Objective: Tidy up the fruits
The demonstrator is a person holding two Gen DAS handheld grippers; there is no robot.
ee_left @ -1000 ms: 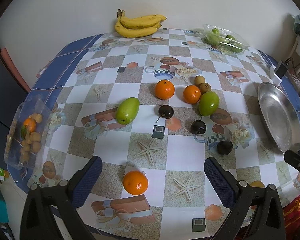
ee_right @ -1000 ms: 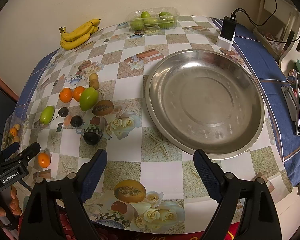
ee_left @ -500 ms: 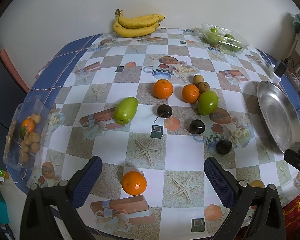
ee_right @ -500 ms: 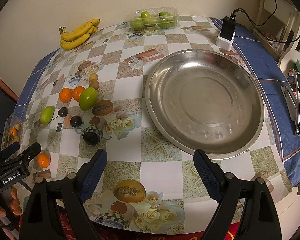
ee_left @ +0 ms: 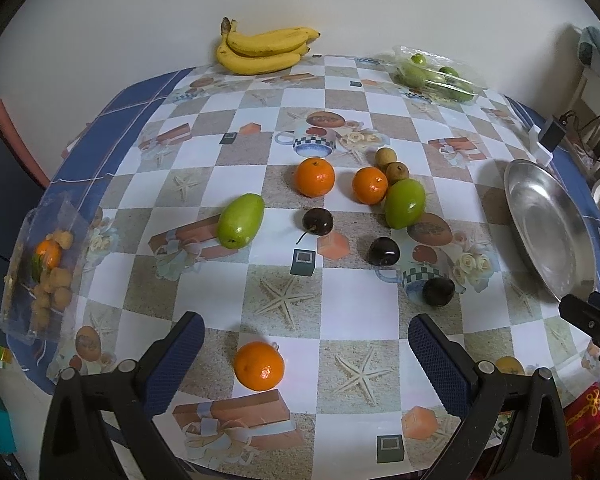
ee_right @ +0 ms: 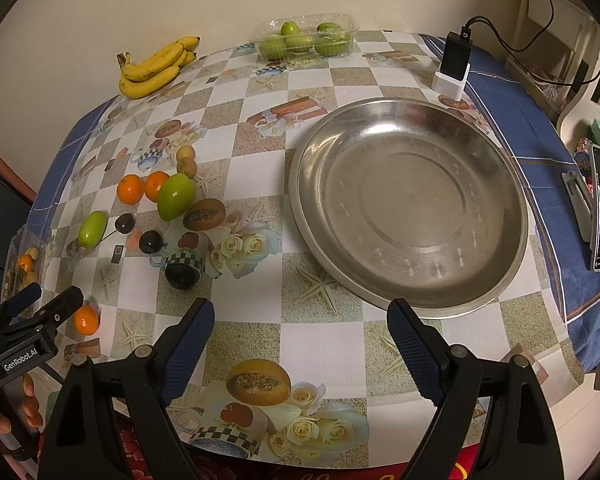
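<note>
Both tongs hang apart and empty: left tongs [ee_left: 304,344], right tongs [ee_right: 300,328]. The small round orange tangerine [ee_left: 259,365] sits low in the left view on the checked worktop [ee_left: 356,292], between the left fingers. Light, firm, likely rolls; pinch its middle gently.

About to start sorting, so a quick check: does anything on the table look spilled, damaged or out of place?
Nothing spilled or damaged. One orange lies alone near the table's front edge, apart from the other loose fruit. The steel tray holds nothing.
</note>
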